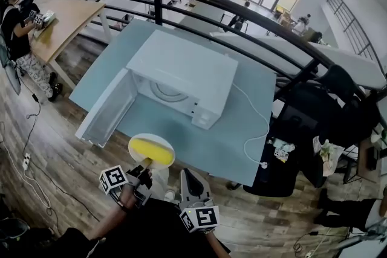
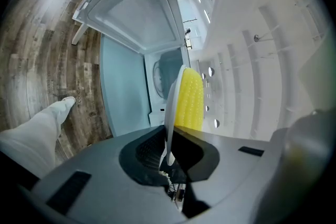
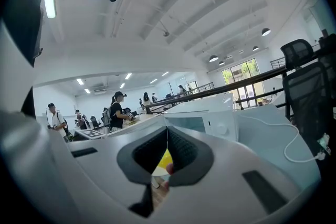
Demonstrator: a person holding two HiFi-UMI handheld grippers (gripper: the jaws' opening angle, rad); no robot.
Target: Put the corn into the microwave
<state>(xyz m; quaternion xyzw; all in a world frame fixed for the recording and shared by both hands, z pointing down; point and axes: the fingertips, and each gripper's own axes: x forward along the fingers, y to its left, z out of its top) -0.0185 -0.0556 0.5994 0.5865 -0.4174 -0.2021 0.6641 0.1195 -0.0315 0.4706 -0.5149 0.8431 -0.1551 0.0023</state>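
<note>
A white microwave (image 1: 181, 72) stands on a pale blue table (image 1: 199, 148), its door (image 1: 109, 107) swung open to the left and the cavity (image 1: 166, 92) showing. A yellow corn cob (image 1: 151, 151) lies on a white plate (image 1: 138, 143) over the table's front edge. My left gripper (image 1: 147, 163) is shut on the plate's near rim. In the left gripper view the plate (image 2: 171, 107) stands edge-on between the jaws, with the corn (image 2: 190, 99) on it and the microwave door (image 2: 139, 8) beyond. My right gripper (image 1: 186, 175) is shut and empty, beside the plate.
A white power cord (image 1: 257, 130) trails across the table's right side. A black railing (image 1: 242, 15) runs behind the table, and dark office chairs (image 1: 338, 93) stand to the right. A person (image 1: 15, 27) works at a wooden table far left.
</note>
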